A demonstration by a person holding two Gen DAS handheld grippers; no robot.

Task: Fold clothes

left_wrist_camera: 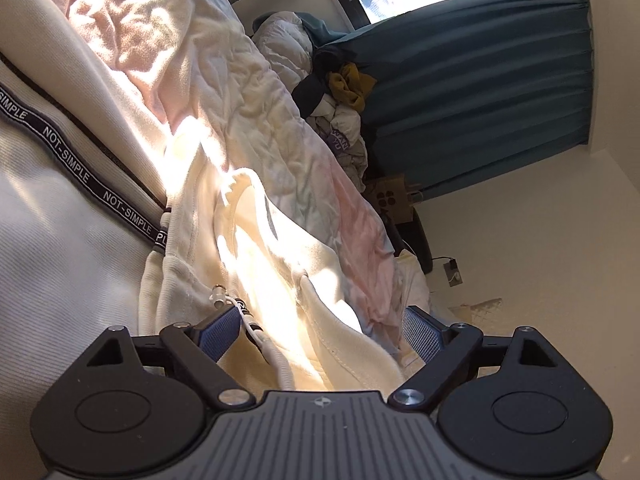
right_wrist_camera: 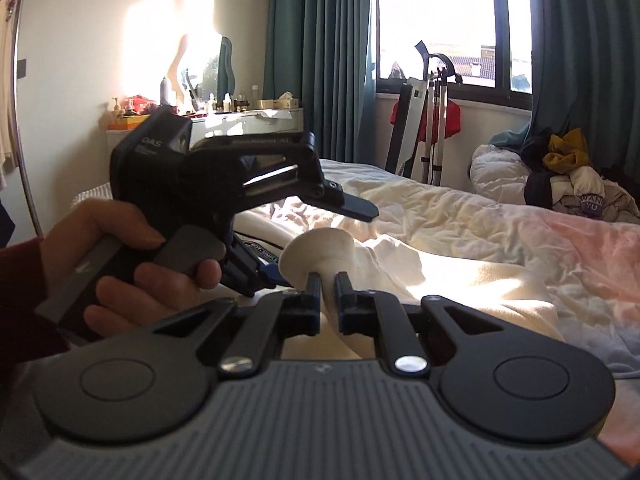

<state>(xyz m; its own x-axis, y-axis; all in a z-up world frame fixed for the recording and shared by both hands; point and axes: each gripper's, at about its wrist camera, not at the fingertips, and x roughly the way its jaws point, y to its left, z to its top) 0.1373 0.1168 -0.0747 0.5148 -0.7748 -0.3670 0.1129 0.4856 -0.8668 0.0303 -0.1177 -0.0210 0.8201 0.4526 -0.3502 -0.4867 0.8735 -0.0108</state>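
Right wrist view: right hand-held gripper (right_wrist_camera: 328, 300) pinches cream garment (right_wrist_camera: 320, 252) (left hand-held gripper (left_wrist_camera: 324, 324) spread wide, tilted).

My left claw (left_wrist_camera: 320, 328) stands wide apart, cream hoodie (left_wrist_camera: 248, 248) bunched between its fingers, drawcord (left_wrist_camera: 260, 336) lying against the left finger. Just beside it on the left lies a ribbed garment with a "NOT-SIMPLE" band (left_wrist_camera: 72, 152). Ahead, rumpled duvet (left_wrist_camera: 224, 80) runs open up the bed.

My right claw (right_wrist_camera: 328, 300) is pinched on a cream cuff (right_wrist_camera: 320, 252); no gap left between the fingers. The left claw's body and my left hand (right_wrist_camera: 132, 256) crowd the near left. To the right, duvet lies open. Far right, a clothes pile (right_wrist_camera: 568, 176) blocks the bed's end; a folded rack (right_wrist_camera: 424, 120) stands against the window wall.
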